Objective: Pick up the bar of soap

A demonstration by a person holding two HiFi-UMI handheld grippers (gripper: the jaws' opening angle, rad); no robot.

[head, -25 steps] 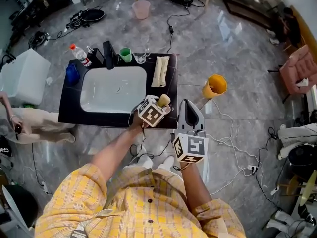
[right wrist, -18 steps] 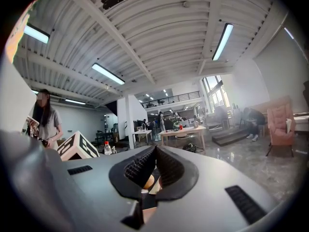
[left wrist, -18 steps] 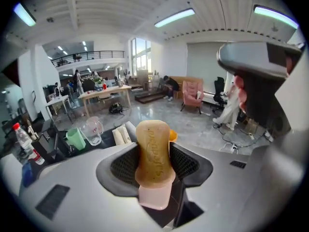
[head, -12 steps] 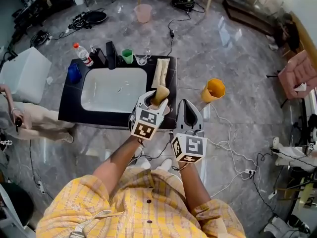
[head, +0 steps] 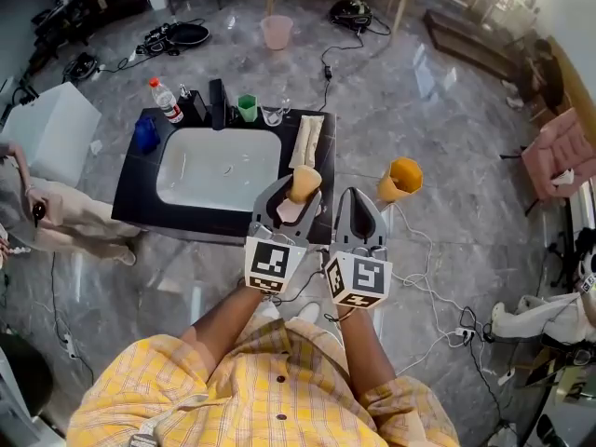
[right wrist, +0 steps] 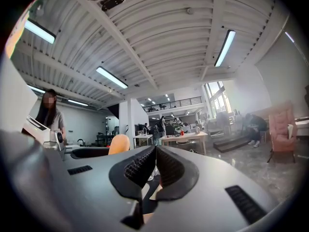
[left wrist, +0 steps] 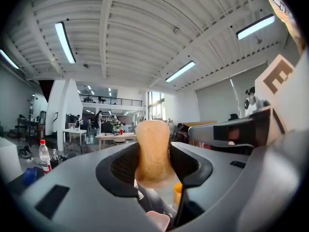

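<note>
Bar of soap, tan-orange and rounded (left wrist: 152, 149), stands upright between the jaws of my left gripper (head: 298, 192), whose dark ribbed pads (left wrist: 123, 167) press on both its sides. Its upper end pokes out past the jaw tips, against a white ribbed ceiling (left wrist: 135, 28). In the head view I see the soap held over the right-hand strip of the black countertop (head: 130, 194), near its front corner and just beside the white sink basin (head: 219, 170). My right gripper (right wrist: 155, 161) sits just beside the left one, off the counter's right edge, its jaws pressed together with nothing between them. Each gripper shows its cube of square markers nearest me, above yellow checked shirt sleeves (head: 168, 380). Along the counter's far edge stand a clear plastic bottle with a red cap (head: 168, 102), a blue object (head: 144, 135), a black tap (head: 219, 105), a green cup (head: 247, 108) and a clear glass (head: 273, 115). A rolled beige cloth (head: 305, 141) lies to the right of the basin. A yellow-orange bucket (head: 402, 180) stands on the grey marble floor (head: 447, 119) near the counter's right end, a pink bucket (head: 277, 32) is well beyond the counter, and cables (head: 428, 277) trail across the floor
</note>
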